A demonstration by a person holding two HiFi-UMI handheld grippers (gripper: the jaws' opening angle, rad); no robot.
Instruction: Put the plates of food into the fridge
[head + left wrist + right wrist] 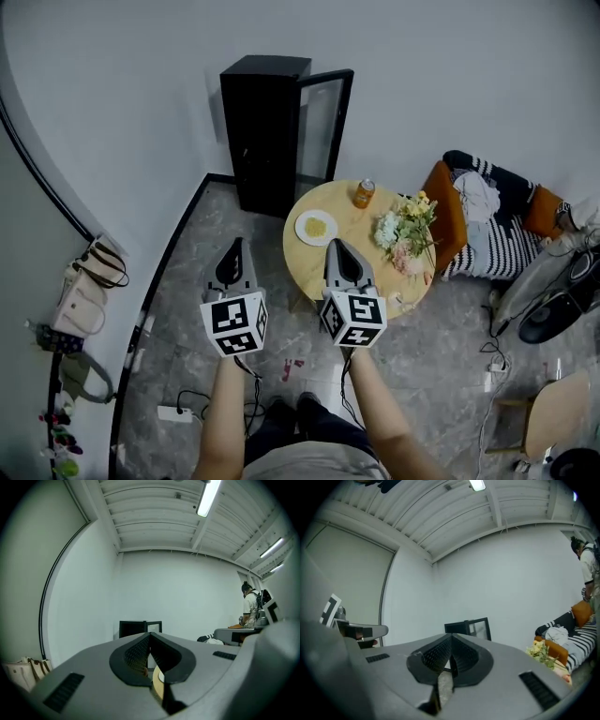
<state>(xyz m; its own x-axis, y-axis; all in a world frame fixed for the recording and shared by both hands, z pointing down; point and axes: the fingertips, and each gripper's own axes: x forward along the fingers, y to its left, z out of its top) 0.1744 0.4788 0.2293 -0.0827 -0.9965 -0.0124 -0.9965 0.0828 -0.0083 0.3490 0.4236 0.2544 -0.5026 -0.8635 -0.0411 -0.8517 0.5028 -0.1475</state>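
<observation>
- Far left of the head view: bags hang against the curved wall.
- Left tool: lower centre-left, over the floor and clear of the worktop. In the left gripper view its jaws meet at the tips; closed, nothing between them.
- Fridge: black, upright, upper centre against the wall. Its glass door is swung open on the right side. It also shows beyond the jaws in both gripper views.
- Plate: white, with yellow food, on the left part of the round worktop, just below the fridge in frame.
- Right tool: over the worktop, just right of the plate and apart from it. Jaws pressed together, empty.
- Orange can: upright near the worktop's far edge.
- Flowers: on the worktop's right side.
- Sofa: right of frame, with striped cloth on it.
</observation>
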